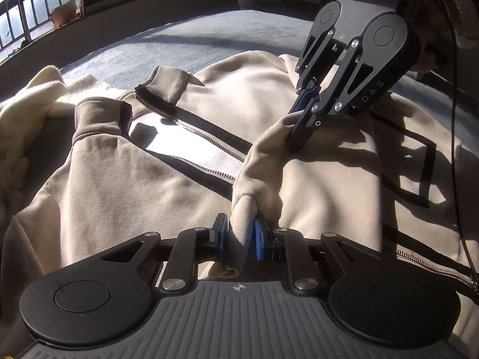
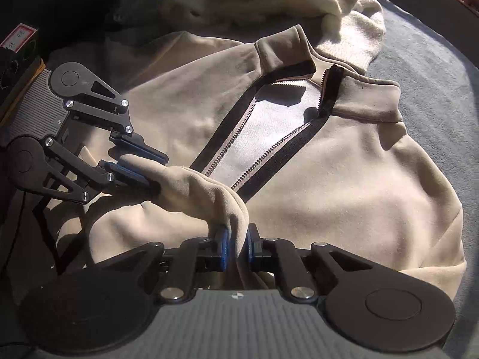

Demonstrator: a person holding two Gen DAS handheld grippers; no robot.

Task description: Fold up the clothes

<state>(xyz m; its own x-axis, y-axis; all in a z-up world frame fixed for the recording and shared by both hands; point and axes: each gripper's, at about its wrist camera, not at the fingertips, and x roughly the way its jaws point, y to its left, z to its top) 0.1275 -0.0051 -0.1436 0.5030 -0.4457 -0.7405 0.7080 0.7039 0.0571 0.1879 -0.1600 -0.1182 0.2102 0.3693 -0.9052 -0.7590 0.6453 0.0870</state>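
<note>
A beige zip-up jacket (image 1: 119, 185) (image 2: 344, 179) lies face up on a blue-grey surface, its dark-edged zip (image 1: 197, 137) half open below the collar. One sleeve (image 1: 263, 161) (image 2: 194, 191) is drawn across the chest. My left gripper (image 1: 241, 239) (image 2: 155, 170) is shut on the sleeve's cuff end, with fabric bunched between its blue pads. My right gripper (image 1: 295, 133) (image 2: 238, 245) is shut on the same sleeve farther along. The stretch of sleeve between the two grippers is lifted slightly off the jacket front.
A cream fleece garment (image 1: 27, 113) (image 2: 284, 0) lies crumpled beside the collar. The blue-grey bed surface (image 1: 209, 39) (image 2: 434, 74) extends beyond the jacket. A barred window (image 1: 30, 9) is at the far left. A dark box with a red label (image 2: 21, 45) sits behind the left gripper.
</note>
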